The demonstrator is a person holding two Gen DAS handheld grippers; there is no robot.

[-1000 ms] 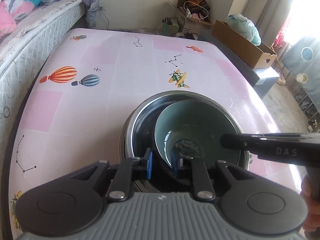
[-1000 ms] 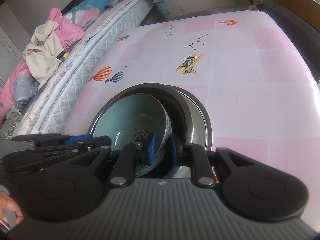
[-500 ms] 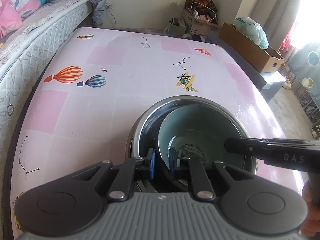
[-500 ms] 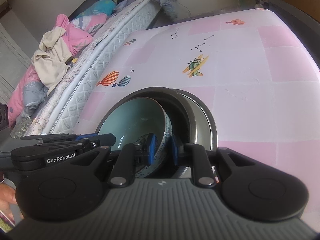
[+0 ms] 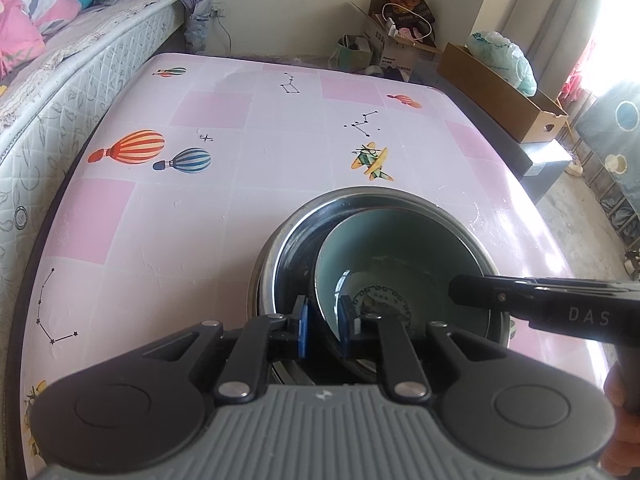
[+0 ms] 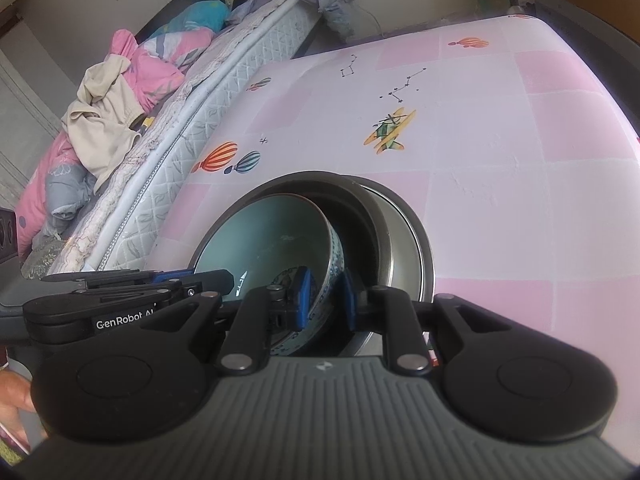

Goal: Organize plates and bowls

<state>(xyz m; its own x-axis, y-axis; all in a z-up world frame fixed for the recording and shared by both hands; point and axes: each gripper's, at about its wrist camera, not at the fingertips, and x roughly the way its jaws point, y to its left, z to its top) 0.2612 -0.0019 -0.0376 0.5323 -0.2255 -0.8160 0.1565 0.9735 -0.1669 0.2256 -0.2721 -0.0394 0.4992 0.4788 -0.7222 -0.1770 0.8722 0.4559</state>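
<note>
Seen left to right on the pink table: bare printed cloth, then steel pan near the front edge, with teal bowl nested inside and tilted toward the right wall.

Left gripper pinching the bowl's near-left rim, blue pads narrow with the wall between them. Right gripper likewise clamped on the opposite rim, one pad inside, one against the patterned outside.

Apparently mid-seating of bowl into pan, or lifting out; cannot tell which.

Best handled by keeping both pinches level and moving together, so the ceramic neither twists nor scrapes steel. Worth centring the bowl before letting go, since off-centre against the wall. Release both sides only once resting flat; dropping one side first risks a clatter or chip.
</note>
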